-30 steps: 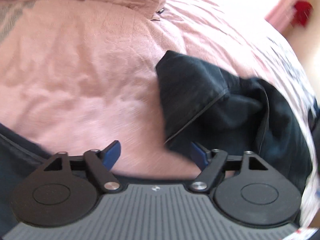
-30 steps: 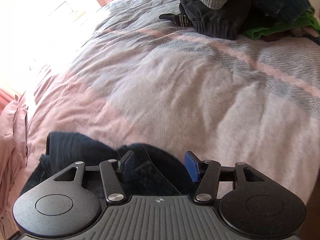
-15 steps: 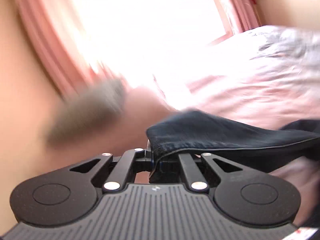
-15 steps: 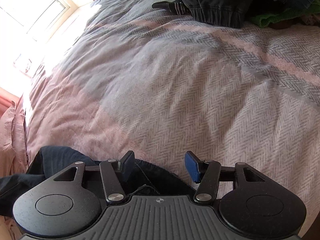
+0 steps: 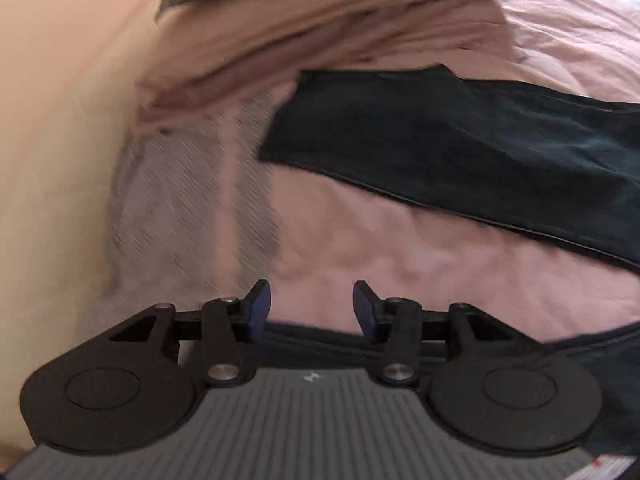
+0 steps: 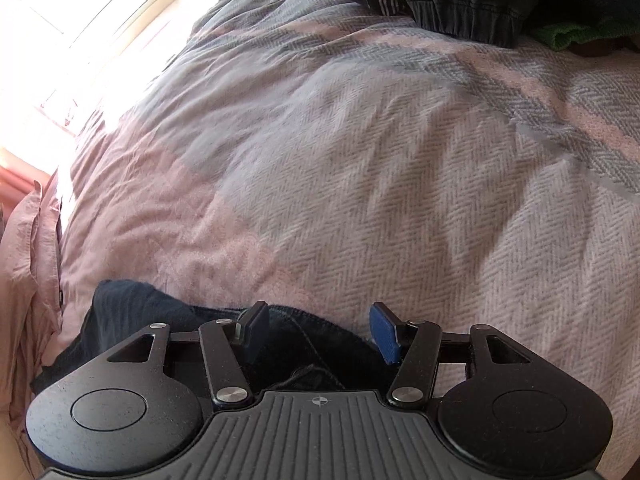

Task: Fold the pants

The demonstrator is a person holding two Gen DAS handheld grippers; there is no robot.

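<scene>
Ahead of left gripper: dark pants leg flat on pink duvet.
Left gripper: jaws opening, nothing between.
Right gripper: released, over pants.

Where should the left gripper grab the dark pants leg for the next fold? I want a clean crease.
Probably the hem corner of the pants, coming in from the pillow side. That end lies flat with a straight free edge, while the rest runs off to the right. The left gripper is opening, nothing between its pads.
</scene>
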